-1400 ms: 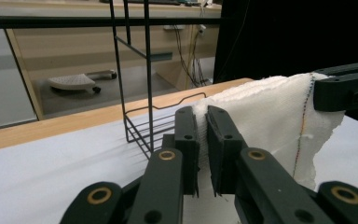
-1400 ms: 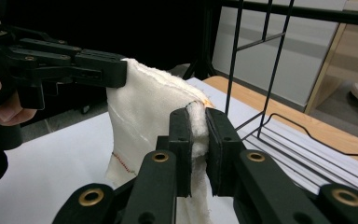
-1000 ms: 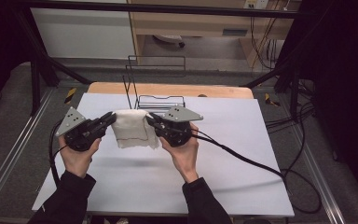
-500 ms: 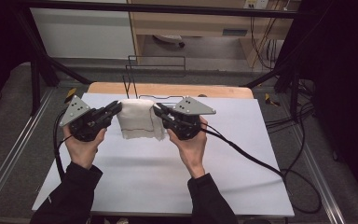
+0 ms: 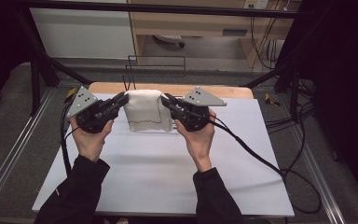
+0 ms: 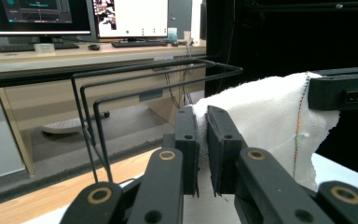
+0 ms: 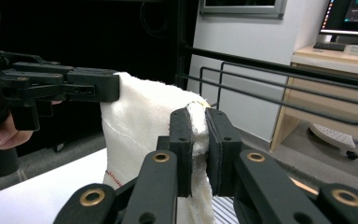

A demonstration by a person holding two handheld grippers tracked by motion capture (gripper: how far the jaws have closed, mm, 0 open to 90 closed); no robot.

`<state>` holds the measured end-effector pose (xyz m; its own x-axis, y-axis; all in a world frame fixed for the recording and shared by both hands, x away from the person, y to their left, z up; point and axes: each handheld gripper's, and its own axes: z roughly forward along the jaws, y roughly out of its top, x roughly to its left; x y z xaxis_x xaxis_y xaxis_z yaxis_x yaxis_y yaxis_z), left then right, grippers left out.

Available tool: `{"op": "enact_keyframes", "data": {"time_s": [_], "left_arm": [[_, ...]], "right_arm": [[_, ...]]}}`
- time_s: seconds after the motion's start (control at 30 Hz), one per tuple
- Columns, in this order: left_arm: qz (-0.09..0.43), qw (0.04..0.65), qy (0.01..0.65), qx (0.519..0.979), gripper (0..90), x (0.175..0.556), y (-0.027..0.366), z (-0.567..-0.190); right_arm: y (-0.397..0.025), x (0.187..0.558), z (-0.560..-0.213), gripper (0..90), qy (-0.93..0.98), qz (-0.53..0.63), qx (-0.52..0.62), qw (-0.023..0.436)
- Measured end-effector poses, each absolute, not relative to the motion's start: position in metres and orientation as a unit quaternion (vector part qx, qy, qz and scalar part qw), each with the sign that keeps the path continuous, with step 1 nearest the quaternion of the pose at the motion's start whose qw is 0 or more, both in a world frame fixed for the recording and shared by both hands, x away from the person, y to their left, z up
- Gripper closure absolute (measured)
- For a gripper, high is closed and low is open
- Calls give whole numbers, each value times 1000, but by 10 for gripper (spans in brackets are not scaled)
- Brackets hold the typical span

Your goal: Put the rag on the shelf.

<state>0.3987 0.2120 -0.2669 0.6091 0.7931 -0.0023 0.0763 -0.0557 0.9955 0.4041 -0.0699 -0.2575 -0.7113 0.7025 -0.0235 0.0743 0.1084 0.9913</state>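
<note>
A white cloth (image 5: 143, 111) with a thin red stitched edge hangs folded between my two grippers, lifted above the white table. My left gripper (image 5: 121, 99) is shut on the cloth's left top corner (image 6: 202, 135). My right gripper (image 5: 166, 100) is shut on its right top corner (image 7: 197, 122). The cloth's lower edge hangs just over the tabletop. A black wire rack (image 5: 156, 70) stands right behind the cloth at the table's far edge; its bars (image 6: 158, 79) run across both gripper views (image 7: 279, 81).
The white tabletop (image 5: 168, 168) lies on a wooden board (image 5: 214, 89). Black cables (image 5: 261, 158) trail from the right gripper across the table to the right edge. Metal frame rails (image 5: 9, 158) flank the table. A desk with monitors (image 6: 74, 18) stands beyond.
Both grippers have carried the cloth up and away from me, toward the wire rack. The cloth now hangs higher and more folded than a second ago.
</note>
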Motion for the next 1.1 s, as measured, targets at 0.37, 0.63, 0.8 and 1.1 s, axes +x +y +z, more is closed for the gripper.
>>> {"op": "enact_keyframes", "data": {"time_s": [0.37,0.63,0.8,1.1], "left_arm": [[301,613,323,655,833,408,201,-252],[308,613,322,652,833,414,196,-245],[308,616,321,650,833,418,193,-239],[319,619,320,642,833,424,191,-224]], "right_arm": [[-80,409,-244,821,686,614,279,273],[-84,413,-236,822,677,619,282,281],[-85,417,-230,822,673,620,281,287],[-86,423,-215,822,665,625,278,300]]}}
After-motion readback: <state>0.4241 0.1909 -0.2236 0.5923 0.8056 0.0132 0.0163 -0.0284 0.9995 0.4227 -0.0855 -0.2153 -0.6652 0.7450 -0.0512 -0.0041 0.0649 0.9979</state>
